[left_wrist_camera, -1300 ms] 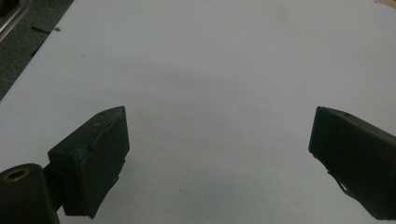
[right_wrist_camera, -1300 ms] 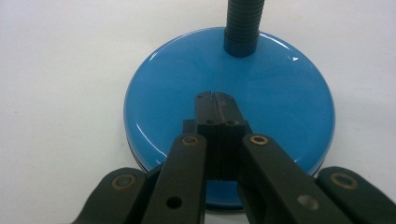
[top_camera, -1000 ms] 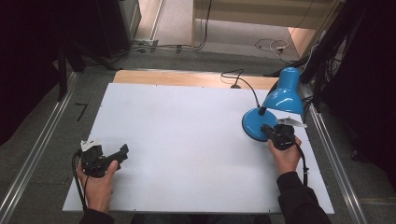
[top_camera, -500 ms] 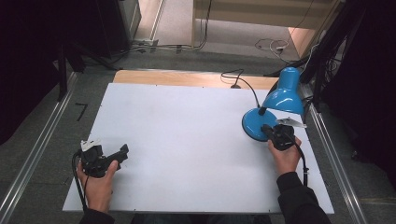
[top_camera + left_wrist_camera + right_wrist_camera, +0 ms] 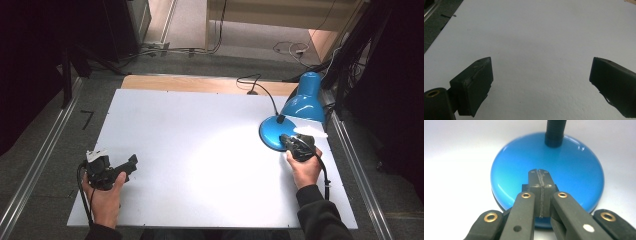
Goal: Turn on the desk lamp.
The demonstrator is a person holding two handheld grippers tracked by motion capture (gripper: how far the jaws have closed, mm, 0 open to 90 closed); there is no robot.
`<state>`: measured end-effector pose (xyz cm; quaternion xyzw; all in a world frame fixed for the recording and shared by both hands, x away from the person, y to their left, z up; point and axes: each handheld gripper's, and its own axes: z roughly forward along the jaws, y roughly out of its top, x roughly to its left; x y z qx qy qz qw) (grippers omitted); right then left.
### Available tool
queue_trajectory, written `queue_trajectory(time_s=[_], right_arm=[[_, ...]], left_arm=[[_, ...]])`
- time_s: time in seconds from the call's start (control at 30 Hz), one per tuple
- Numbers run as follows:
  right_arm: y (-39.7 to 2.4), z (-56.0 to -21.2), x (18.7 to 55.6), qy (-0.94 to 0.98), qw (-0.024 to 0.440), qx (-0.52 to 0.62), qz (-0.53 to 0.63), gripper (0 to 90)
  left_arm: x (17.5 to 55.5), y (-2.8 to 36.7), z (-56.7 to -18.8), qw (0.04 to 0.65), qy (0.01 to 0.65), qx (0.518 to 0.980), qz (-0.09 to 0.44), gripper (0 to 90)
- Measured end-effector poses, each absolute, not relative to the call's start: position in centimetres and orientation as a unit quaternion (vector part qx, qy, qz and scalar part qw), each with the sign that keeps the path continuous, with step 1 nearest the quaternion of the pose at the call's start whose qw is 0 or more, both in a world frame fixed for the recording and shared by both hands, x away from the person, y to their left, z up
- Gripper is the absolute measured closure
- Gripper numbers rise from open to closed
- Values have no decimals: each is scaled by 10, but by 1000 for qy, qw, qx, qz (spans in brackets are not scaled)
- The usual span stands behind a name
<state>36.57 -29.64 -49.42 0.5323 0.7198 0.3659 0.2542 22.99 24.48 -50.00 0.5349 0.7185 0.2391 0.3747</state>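
Glossy blue lamp base [image 5: 547,177], round and domed, under right gripper [image 5: 539,173] fingers pressed together; left gripper [image 5: 541,75] fingers wide.

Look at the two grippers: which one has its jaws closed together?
The right gripper, over the blue lamp base, has its jaws pressed flat together. The left gripper holds its jaws wide apart over the bare white table.
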Motion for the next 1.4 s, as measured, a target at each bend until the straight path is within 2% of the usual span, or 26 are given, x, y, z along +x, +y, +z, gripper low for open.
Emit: queue_trajectory(time_s=[0.27,0.33,0.67,1.0,1.4], right_arm=[[-300,-492,365,720,247,537,363,876],[-302,-491,364,718,242,536,372,834],[-300,-483,357,721,239,524,385,772],[-300,-477,351,721,231,518,399,611],[-300,-475,346,721,217,520,403,352]], left_arm=[[230,245,-500,375,719,534,239,56],[230,245,-500,374,719,535,238,56],[230,245,-500,375,719,534,239,55],[230,244,-500,375,718,535,240,56],[230,244,-499,375,718,535,239,56]])
